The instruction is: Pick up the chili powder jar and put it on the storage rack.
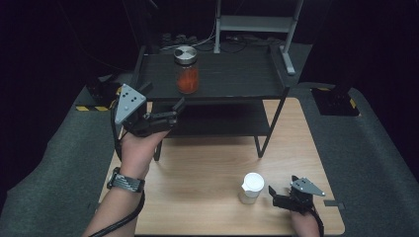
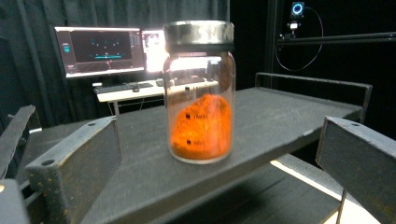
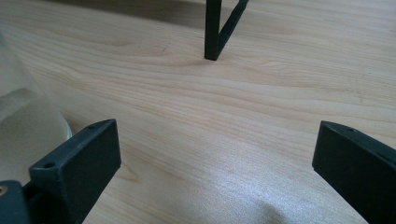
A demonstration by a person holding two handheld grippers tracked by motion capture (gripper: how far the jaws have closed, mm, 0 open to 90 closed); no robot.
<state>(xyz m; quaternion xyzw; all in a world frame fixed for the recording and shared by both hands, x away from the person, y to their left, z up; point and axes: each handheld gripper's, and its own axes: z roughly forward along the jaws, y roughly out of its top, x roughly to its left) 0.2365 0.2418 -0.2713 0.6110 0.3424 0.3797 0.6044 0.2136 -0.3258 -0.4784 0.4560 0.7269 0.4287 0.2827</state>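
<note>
We judge the grasp not yet made: our left tongs gape short of the jar on the shelf, while our right tongs rest released beside the white-lidded jar on the desk.

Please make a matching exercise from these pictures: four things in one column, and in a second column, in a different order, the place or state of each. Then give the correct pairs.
Things:
1. glass jar
2. white-lidded container
3. left gripper
4. right gripper

Places or states:
A. on the wooden table, beside a gripper
B. open, low over the table, right of the container
C. upright on the black shelf, orange powder inside
D. open, raised at the shelf's edge, pointing at the jar

Pairs: 1-C, 2-A, 3-D, 4-B
</note>
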